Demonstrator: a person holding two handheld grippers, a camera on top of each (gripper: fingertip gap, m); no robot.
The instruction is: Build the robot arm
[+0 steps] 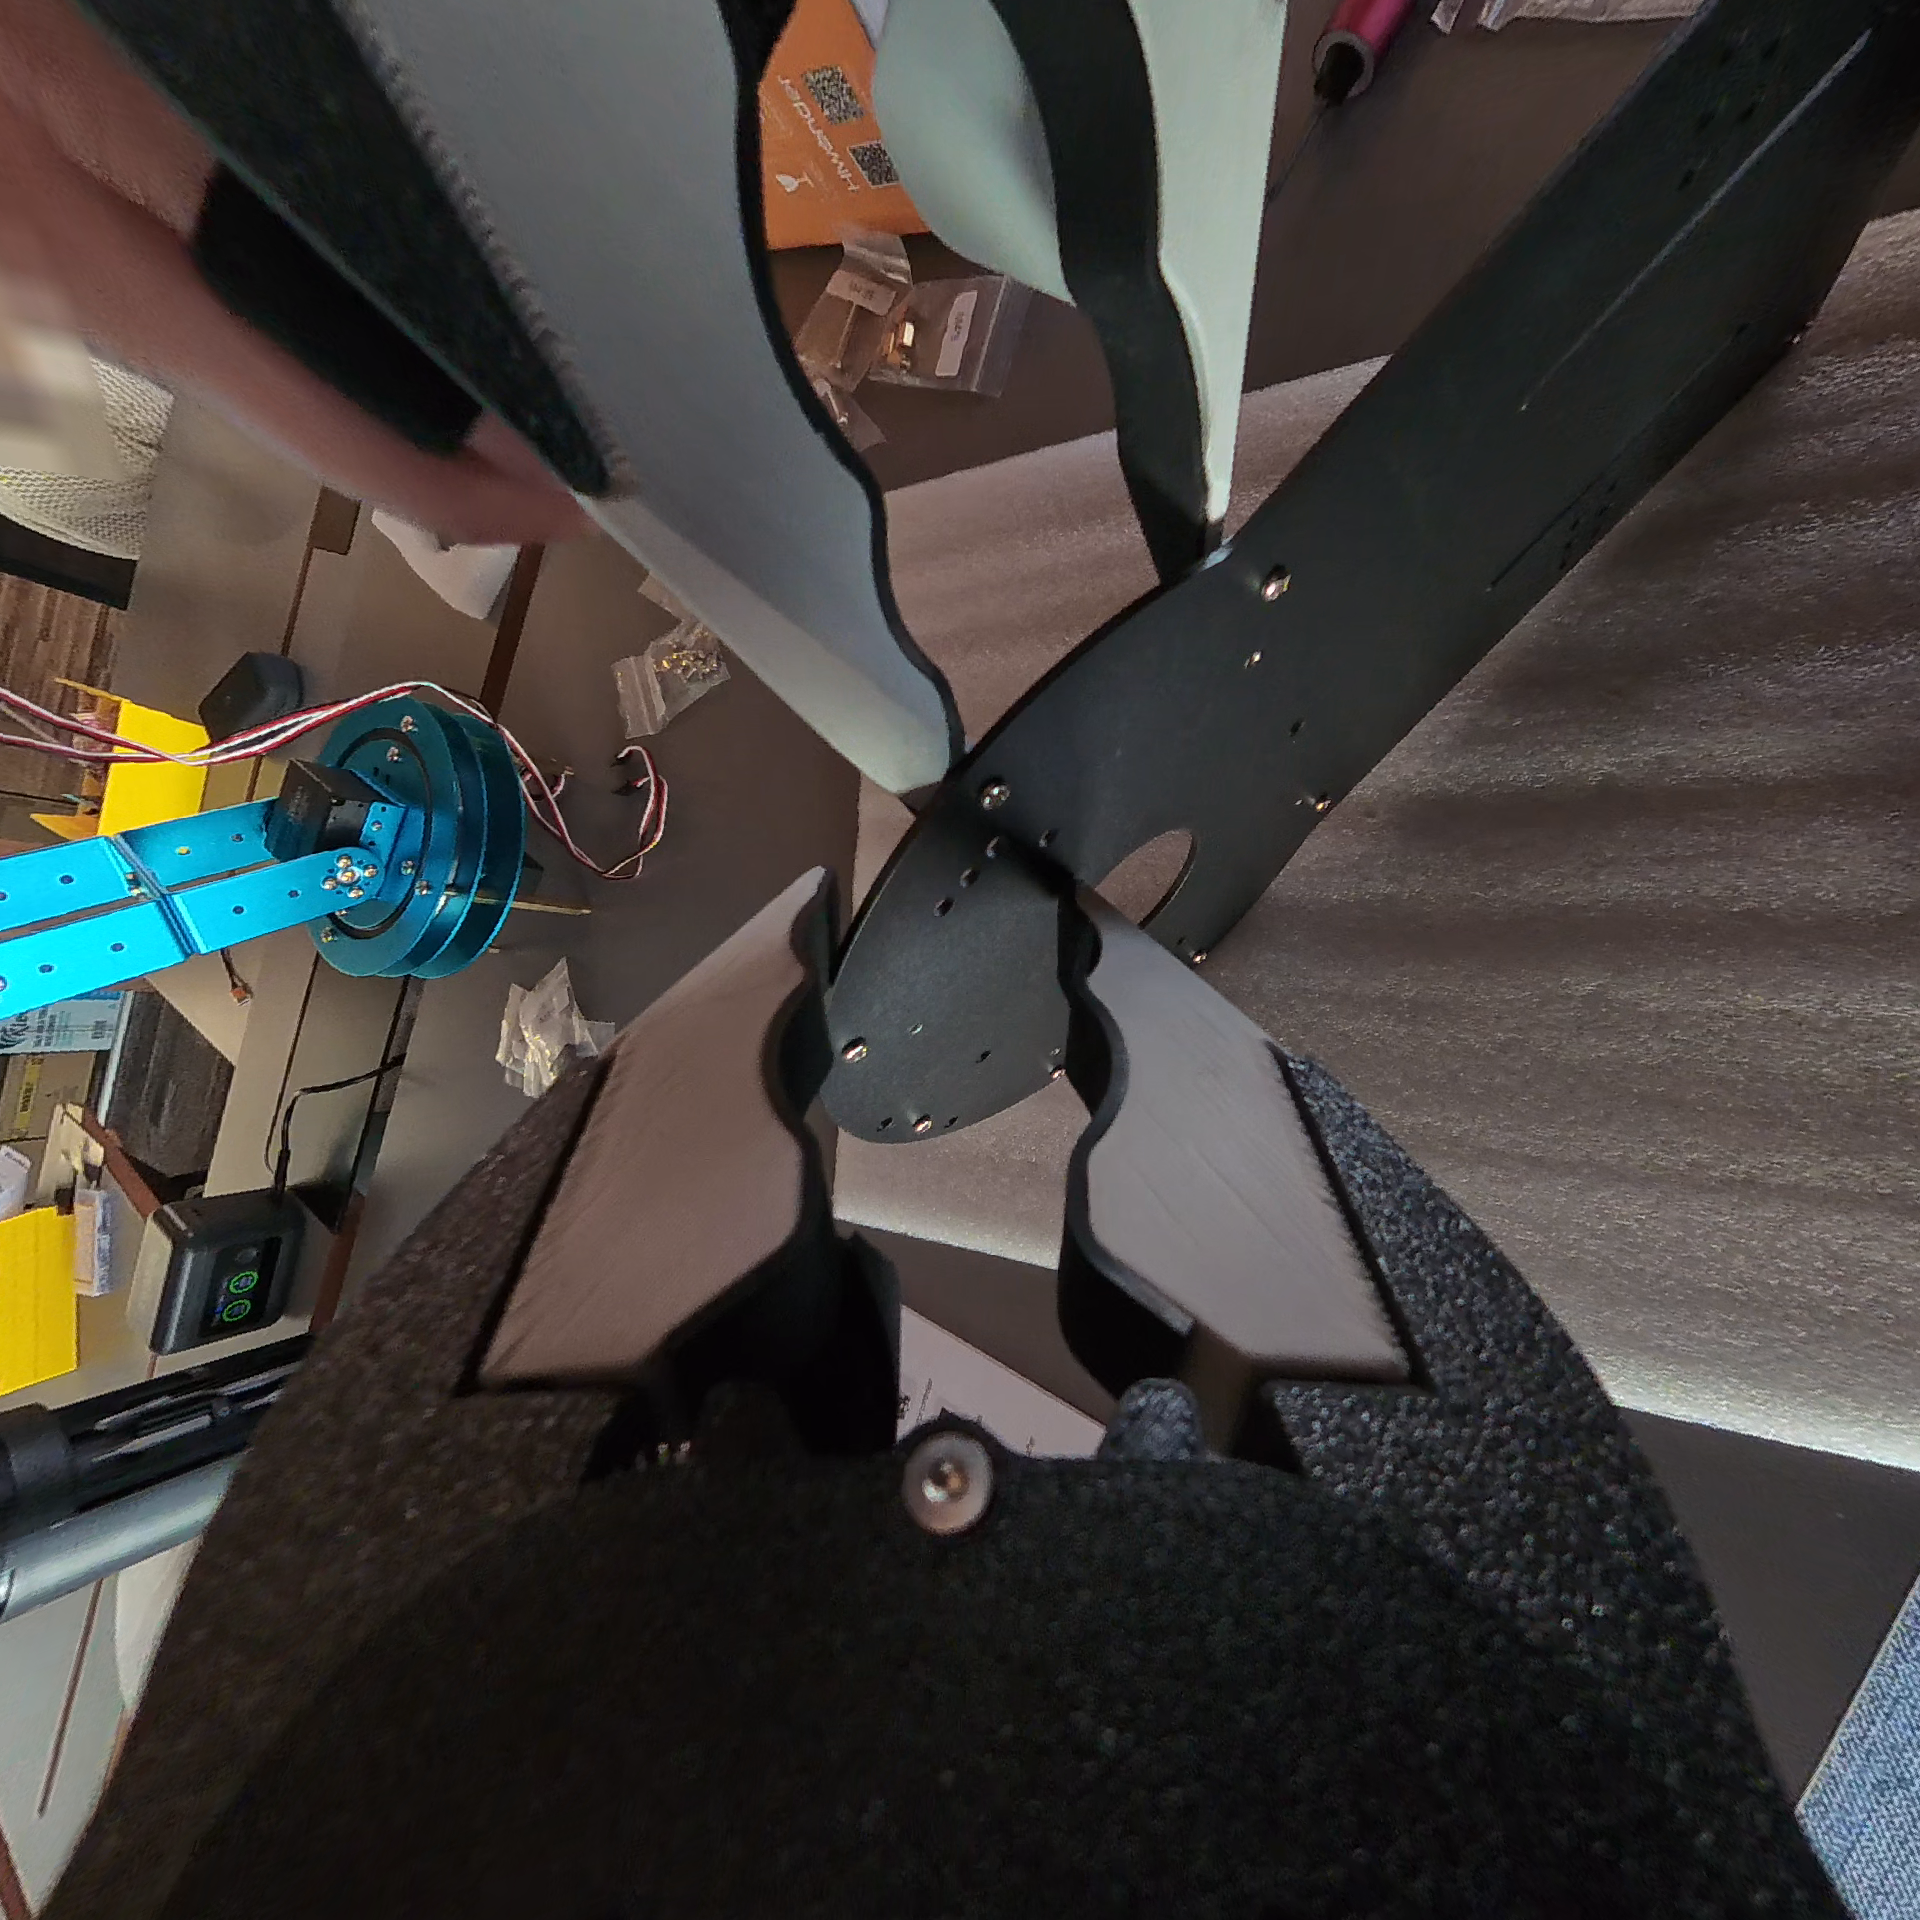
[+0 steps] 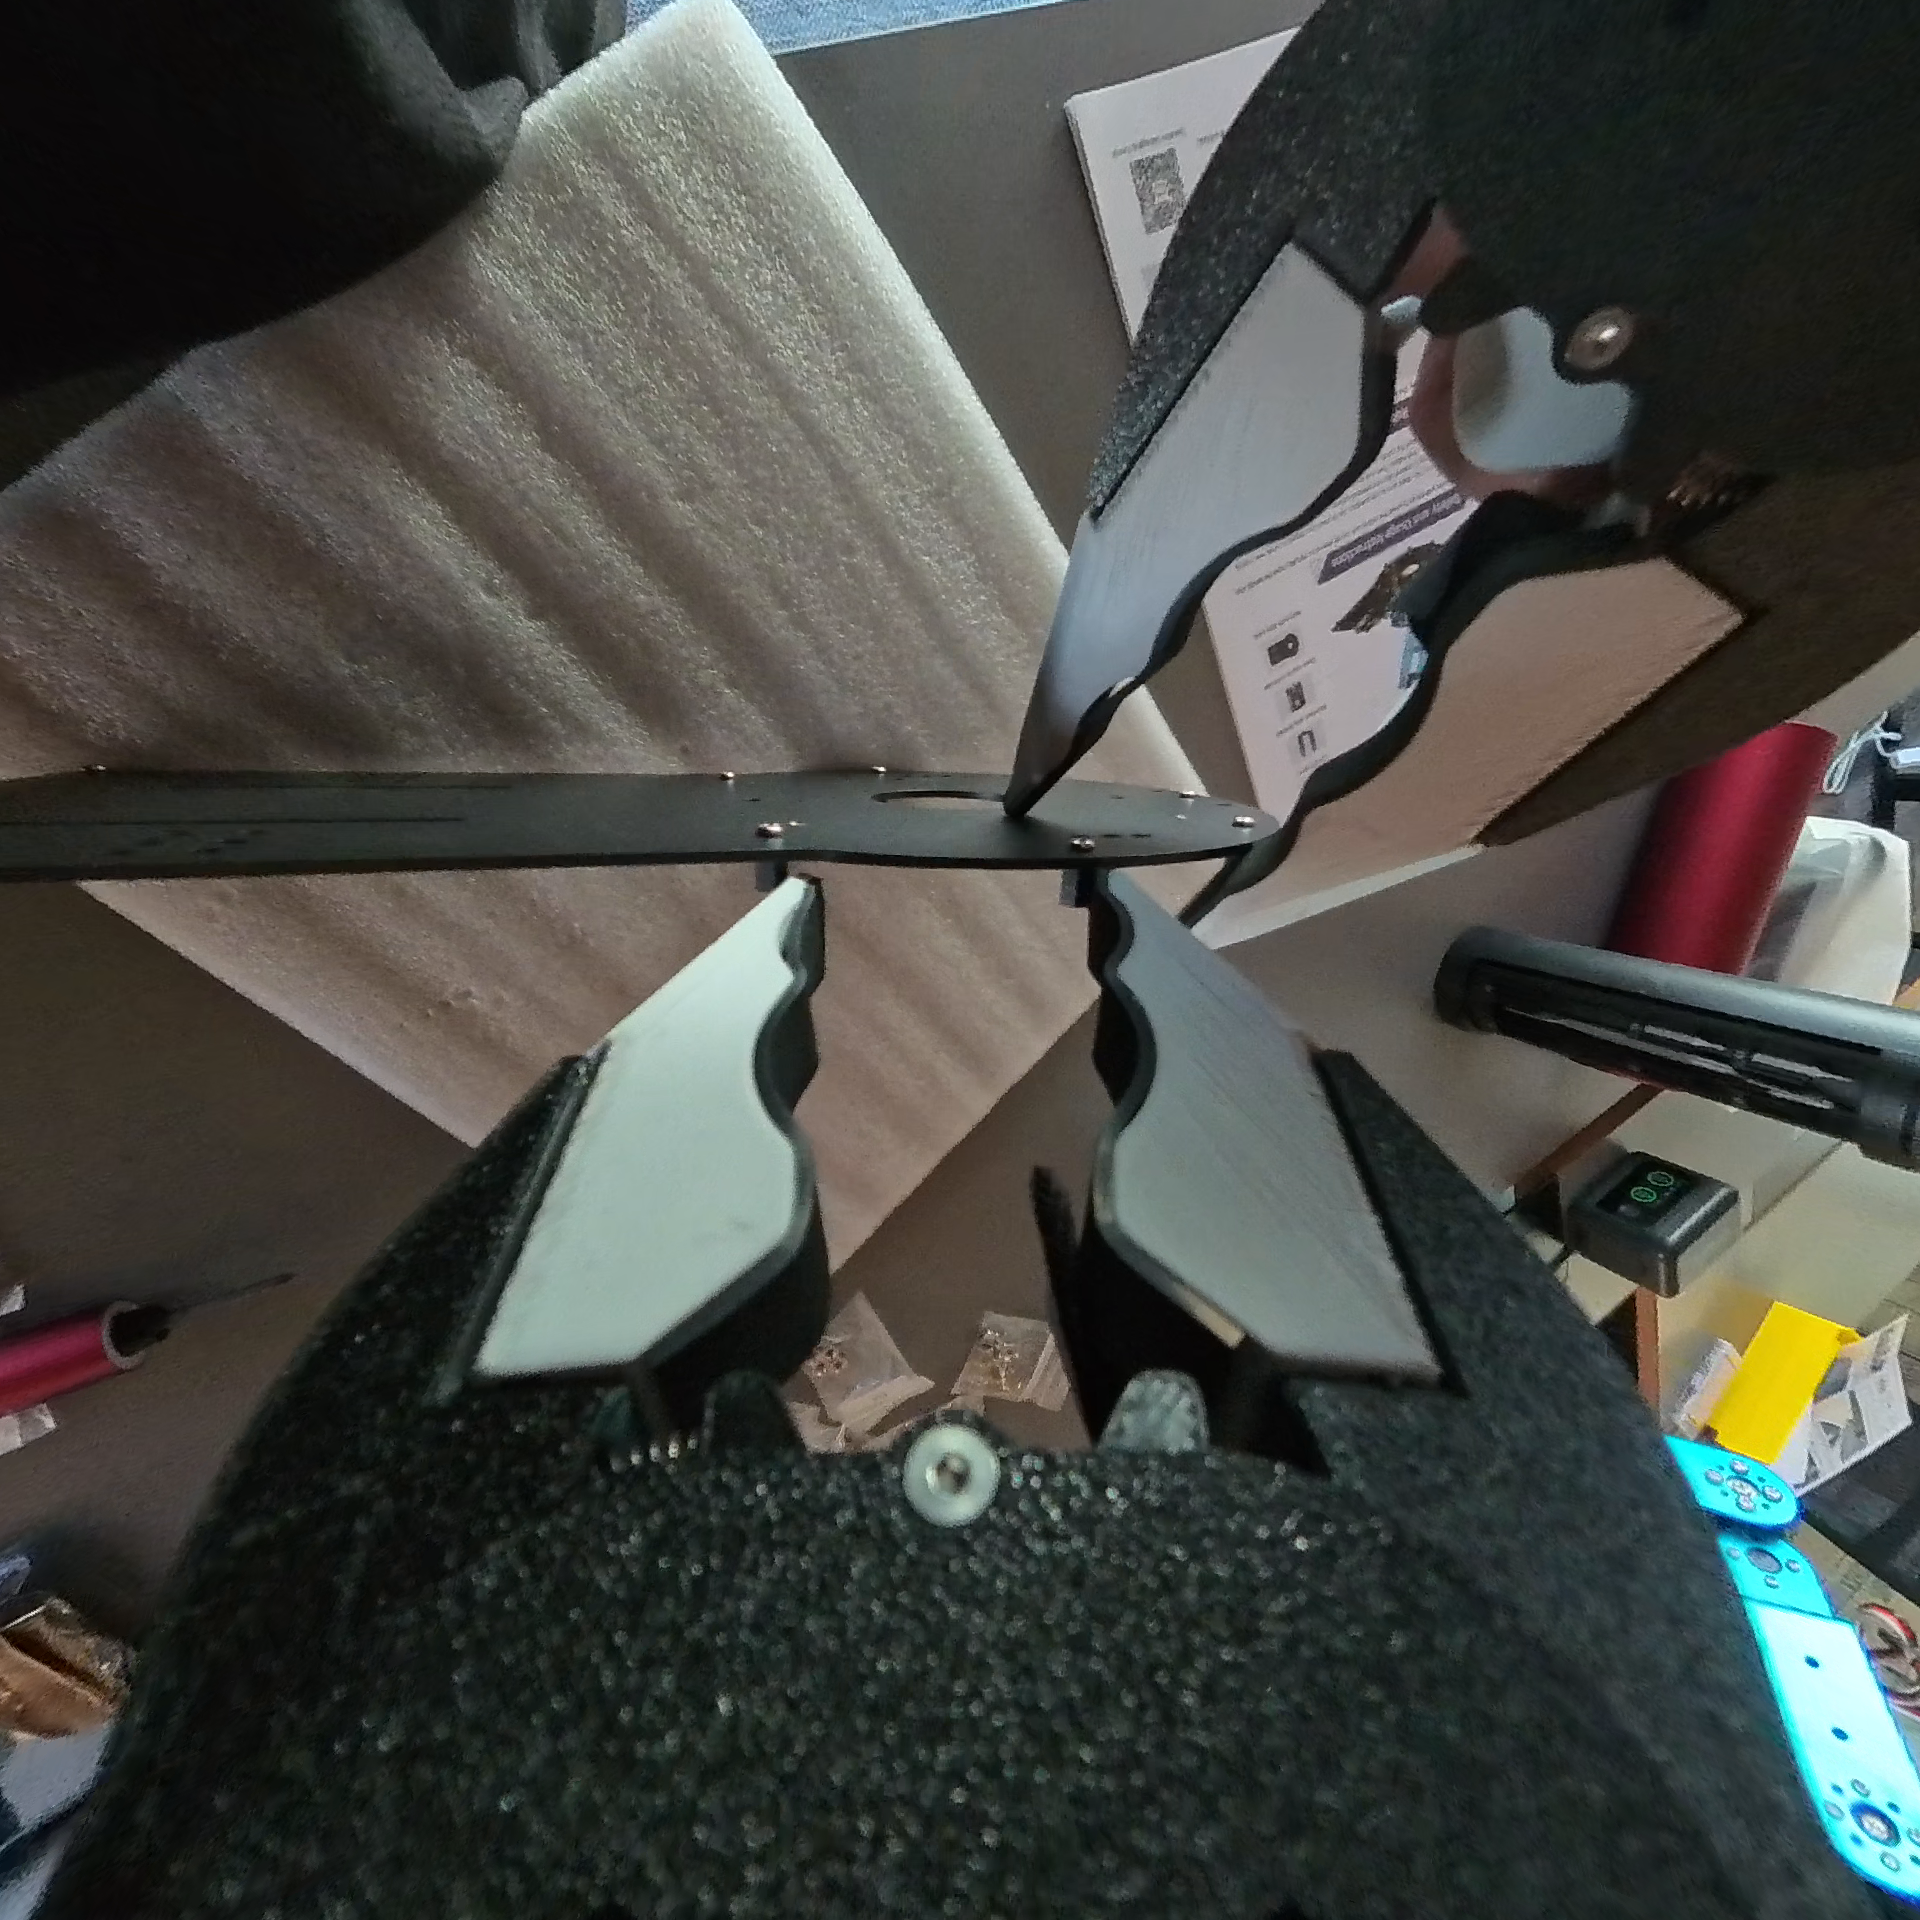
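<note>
Ahead, long flat black metal plate (image 1: 1226, 769) runs toward 2 o'clock; left gripper (image 1: 951, 1003) half-open straddles its rounded end, nearer than wide-open, empty right gripper (image 2: 951, 894).

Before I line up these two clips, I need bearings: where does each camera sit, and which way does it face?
Left wrist view: on the left gripper, looking along its fingers at the black metal plate over foam sheet; the right gripper and a hand show opposite.
Right wrist view: on the right gripper, facing the plate's edge; the left gripper touches the plate.
Shared: plate, foam, both grippers, blue metal arm.
</note>
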